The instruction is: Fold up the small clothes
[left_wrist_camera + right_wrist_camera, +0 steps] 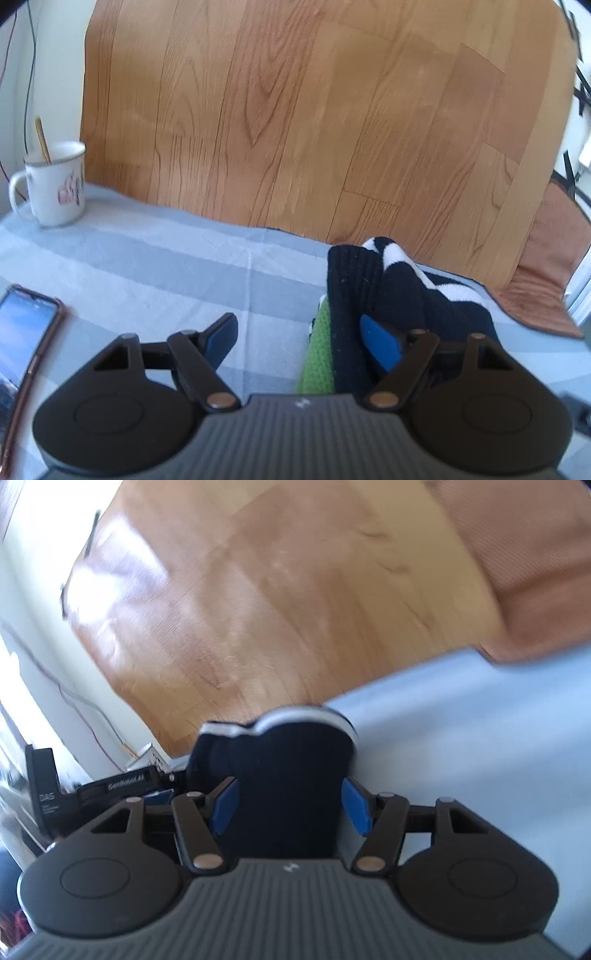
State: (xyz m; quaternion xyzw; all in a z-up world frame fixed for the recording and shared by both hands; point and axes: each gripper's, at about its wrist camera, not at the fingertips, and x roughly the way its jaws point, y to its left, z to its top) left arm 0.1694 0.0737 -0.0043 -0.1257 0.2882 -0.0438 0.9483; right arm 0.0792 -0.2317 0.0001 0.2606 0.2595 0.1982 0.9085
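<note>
A small black knit garment with white stripes (399,291) lies bunched on the grey striped cloth (166,266), with a green knit piece (319,350) under its near edge. My left gripper (301,339) is open; the black garment lies between its blue pads, against the right pad (380,347). In the right wrist view the same black garment (280,775) fills the gap between the blue pads. My right gripper (290,805) stands open around it, its jaws wide; the view is blurred.
A white mug (51,184) with a stick in it stands at the far left of the cloth. A phone (26,332) lies at the near left. Beyond the cloth's edge is wooden floor (295,110). A brown mat (546,280) lies at right.
</note>
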